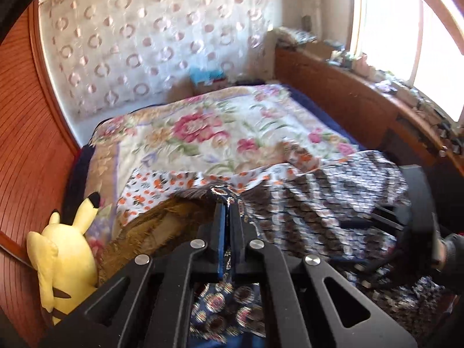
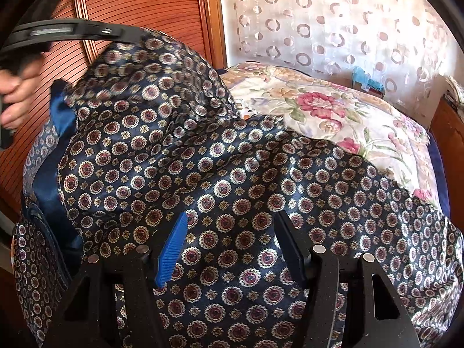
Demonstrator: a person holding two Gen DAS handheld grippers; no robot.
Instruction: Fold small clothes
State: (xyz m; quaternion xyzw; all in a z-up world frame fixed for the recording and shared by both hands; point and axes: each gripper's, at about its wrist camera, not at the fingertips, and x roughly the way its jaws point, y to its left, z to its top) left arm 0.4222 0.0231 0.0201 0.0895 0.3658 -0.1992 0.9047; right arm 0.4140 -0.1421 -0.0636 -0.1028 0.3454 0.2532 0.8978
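The left gripper (image 1: 228,203) had its jaws pressed together on an edge of the navy medallion-print garment (image 2: 232,174), pinching a fold of the silky cloth between the blue pad (image 1: 221,240) and the black finger. In the right wrist view that pinched corner was lifted high by the left gripper, gripped by a bare hand (image 2: 16,98), with the garment draping down from it. The right gripper (image 2: 232,226) stood wide open just over the same garment, its fingers apart and nothing clamped. The garment lay spread across the near part of the bed, on a floral bedspread (image 1: 203,127). An orange-flowered white cloth (image 1: 162,185) lay beside it. A yellow plush toy (image 1: 62,258) sat against the wooden panel (image 1: 32,145).
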